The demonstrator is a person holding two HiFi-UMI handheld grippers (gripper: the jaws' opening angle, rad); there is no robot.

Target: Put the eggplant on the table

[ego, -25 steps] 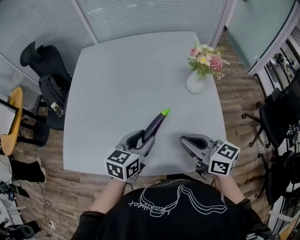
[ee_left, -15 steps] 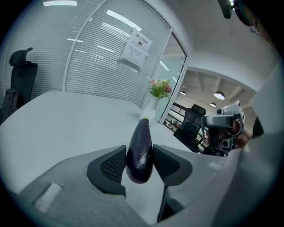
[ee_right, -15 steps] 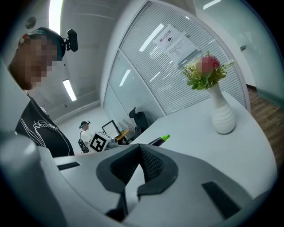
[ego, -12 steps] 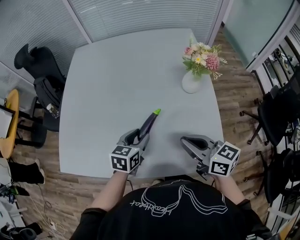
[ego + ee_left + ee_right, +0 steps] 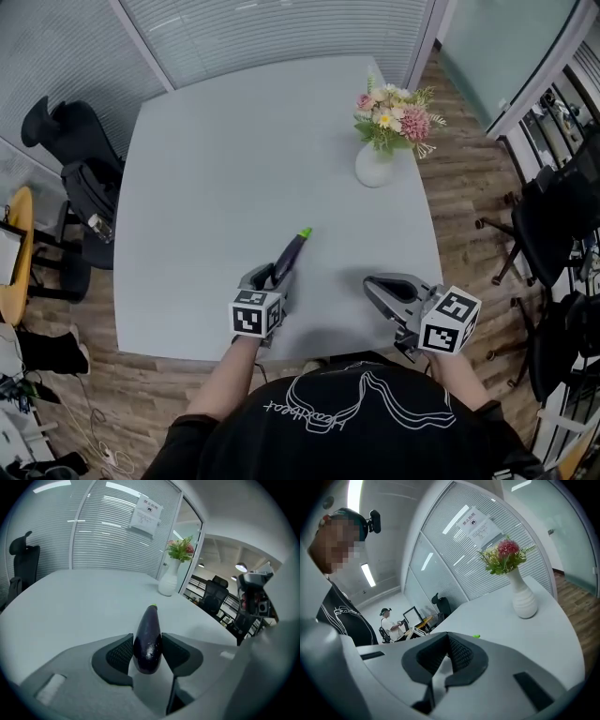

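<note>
- Overhead, the head view shows the left gripper [image 5: 270,278] carrying the eggplant [image 5: 290,253] low over the counter [image 5: 225,141], near its front edge; whether it touches the counter I cannot tell.
- Left gripper view: jaws pinch the purple body.
- Right gripper view: right gripper [image 5: 446,654] jaws pressed together, empty; only the eggplant's green tip [image 5: 476,636] shows.

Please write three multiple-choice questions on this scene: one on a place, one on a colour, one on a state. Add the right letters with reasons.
1. Where on the table is the vase? A) far right B) near left C) centre
2. The eggplant has a tip coloured: A) red B) green C) white
3. The left gripper is: A) open, empty B) shut on the eggplant C) out of view
1A: it stands by the far right edge. 2B: the tip is bright green. 3B: both jaws press the eggplant.
</note>
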